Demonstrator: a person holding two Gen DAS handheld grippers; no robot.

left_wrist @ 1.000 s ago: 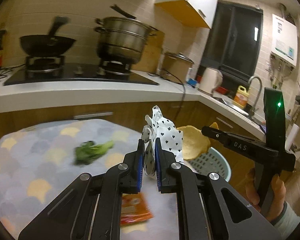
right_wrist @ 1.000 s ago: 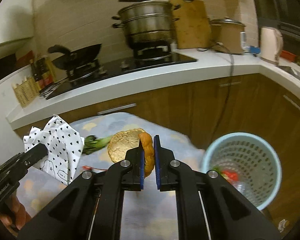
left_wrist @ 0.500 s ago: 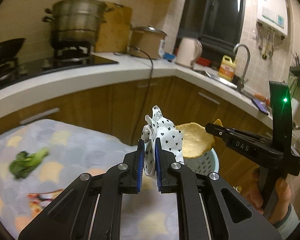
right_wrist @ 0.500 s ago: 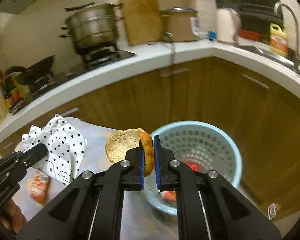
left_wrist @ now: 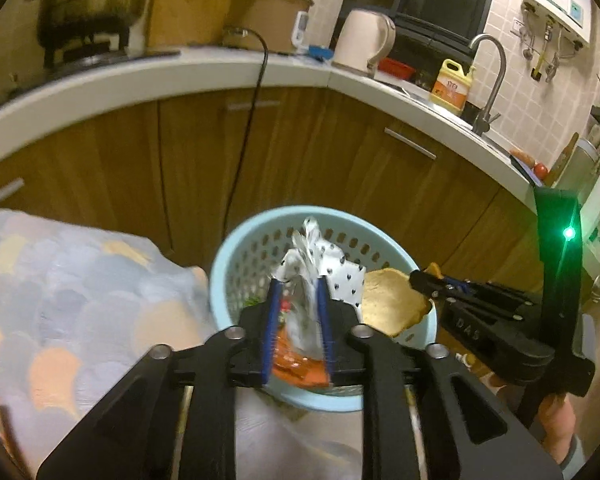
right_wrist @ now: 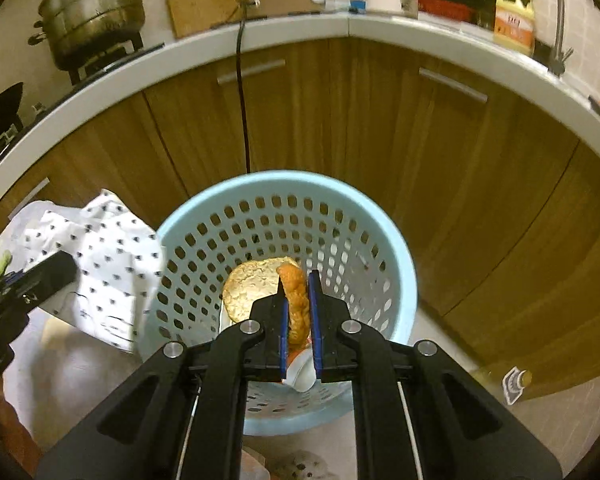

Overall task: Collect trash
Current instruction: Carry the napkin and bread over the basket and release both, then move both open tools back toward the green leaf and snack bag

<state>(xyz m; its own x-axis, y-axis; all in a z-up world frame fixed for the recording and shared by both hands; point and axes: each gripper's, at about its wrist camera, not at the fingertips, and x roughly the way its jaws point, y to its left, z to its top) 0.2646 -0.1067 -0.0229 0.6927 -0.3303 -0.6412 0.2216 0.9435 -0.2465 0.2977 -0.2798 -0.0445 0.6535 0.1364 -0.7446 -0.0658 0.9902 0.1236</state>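
My left gripper [left_wrist: 298,286] holds a crumpled white wrapper with black hearts [left_wrist: 312,268] over the light blue perforated trash basket [left_wrist: 220,276]; its jaws have begun to spread but the wrapper still sits between them. My right gripper [right_wrist: 298,280] is shut on a round orange-brown flatbread [right_wrist: 252,288] above the same basket [right_wrist: 396,264]. The wrapper [right_wrist: 108,264] shows at the left of the right wrist view, and the flatbread [left_wrist: 388,300] at the right of the left wrist view. Orange packaging [left_wrist: 296,364] lies inside the basket.
A table with a pastel scale-pattern cloth [left_wrist: 72,296] stands left of the basket. Wooden cabinets [right_wrist: 460,152] under a white counter [right_wrist: 260,36] curve behind it. A black cord [right_wrist: 242,100] hangs down the cabinet front. A small bottle [right_wrist: 514,382] lies on the floor at right.
Both grippers swung right from the table to above the basket, carrying the wrapper and flatbread. The left jaws have widened slightly around the wrapper.
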